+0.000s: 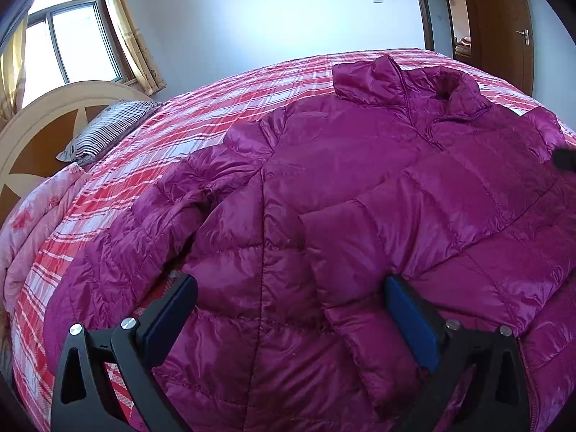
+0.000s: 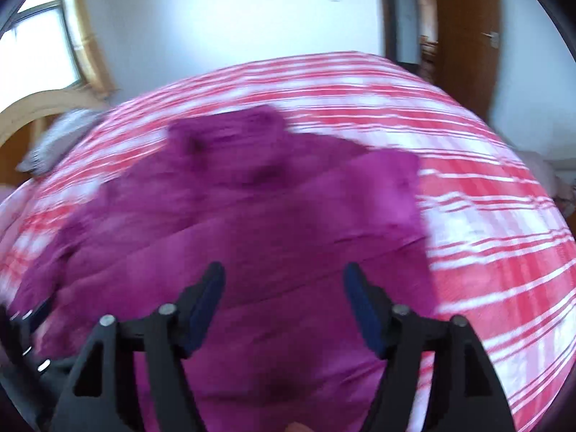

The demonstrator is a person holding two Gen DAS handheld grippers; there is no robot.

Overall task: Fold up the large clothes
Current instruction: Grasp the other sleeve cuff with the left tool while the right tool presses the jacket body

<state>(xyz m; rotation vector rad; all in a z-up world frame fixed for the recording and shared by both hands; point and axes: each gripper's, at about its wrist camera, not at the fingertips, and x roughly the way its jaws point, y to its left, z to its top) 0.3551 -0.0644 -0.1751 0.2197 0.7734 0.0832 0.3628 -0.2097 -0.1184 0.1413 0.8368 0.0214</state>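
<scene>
A magenta quilted puffer jacket (image 1: 324, 187) lies face up on the red plaid bedsheet (image 1: 223, 108), with its collar (image 1: 406, 79) toward the far side. One sleeve (image 1: 378, 237) is folded diagonally across its front, and the other sleeve (image 1: 151, 212) trails out to the left. My left gripper (image 1: 291, 284) is open wide over the lower body of the jacket, straddling the folded sleeve's cuff. The right wrist view is blurred. There my right gripper (image 2: 285, 273) hangs open above the jacket (image 2: 252, 208) with nothing between its fingers.
At the far left are a striped pillow (image 1: 104, 129), a cream and brown headboard (image 1: 39, 118) and a bunched pink quilt (image 1: 32, 223). A window with curtains (image 1: 72, 43) is behind them, and a brown door (image 1: 504, 25) stands at the far right. Bare plaid sheet (image 2: 486, 216) lies right of the jacket.
</scene>
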